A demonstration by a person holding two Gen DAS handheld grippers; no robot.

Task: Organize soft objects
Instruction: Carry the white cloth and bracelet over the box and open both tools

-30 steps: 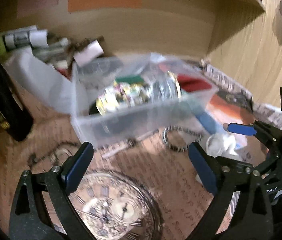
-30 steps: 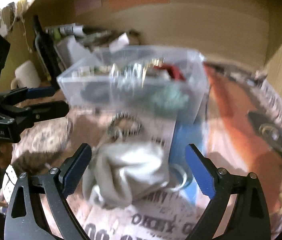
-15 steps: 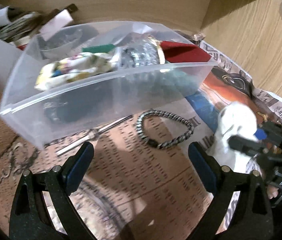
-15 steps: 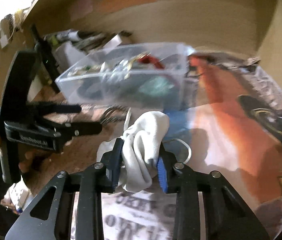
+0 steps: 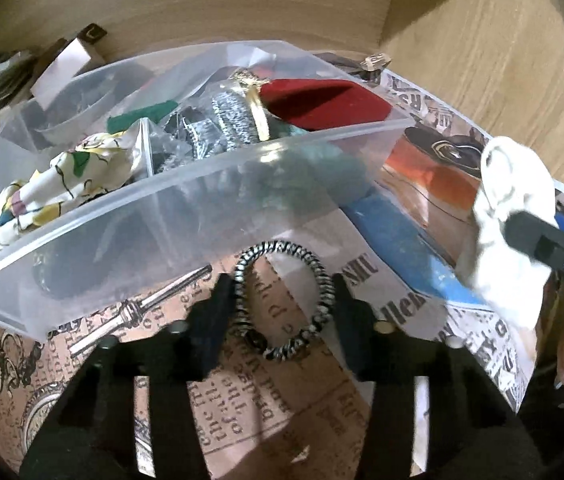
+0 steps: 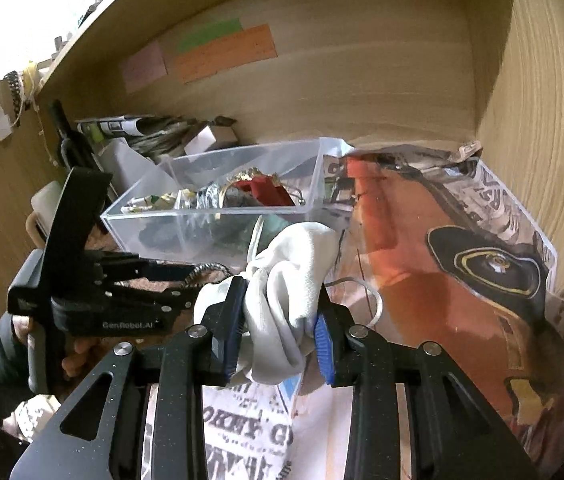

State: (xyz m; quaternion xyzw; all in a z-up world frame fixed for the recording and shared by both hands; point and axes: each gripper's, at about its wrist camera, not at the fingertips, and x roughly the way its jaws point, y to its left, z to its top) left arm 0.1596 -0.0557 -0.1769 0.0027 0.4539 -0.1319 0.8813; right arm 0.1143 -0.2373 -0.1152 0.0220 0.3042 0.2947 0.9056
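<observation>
My right gripper (image 6: 277, 328) is shut on a white cloth (image 6: 290, 292) and holds it above the printed paper, in front of the clear plastic bin (image 6: 217, 216). The cloth also shows in the left wrist view (image 5: 510, 216). My left gripper (image 5: 282, 312) has its fingers closed in on both sides of a black-and-white striped hair tie (image 5: 282, 300) lying on the paper in front of the bin (image 5: 161, 216). The bin holds a patterned cloth (image 5: 61, 184), a red item (image 5: 322, 104) and other soft things.
Wooden walls close the back and right sides. Printed paper (image 6: 462, 280) covers the desk. Boxes and rolled papers (image 6: 153, 132) are piled behind the bin on the left. A dark bottle (image 6: 69, 140) stands at the far left.
My left gripper moved forward and closed around the striped hair tie. My right gripper closed on the white cloth and lifted it off the paper.
</observation>
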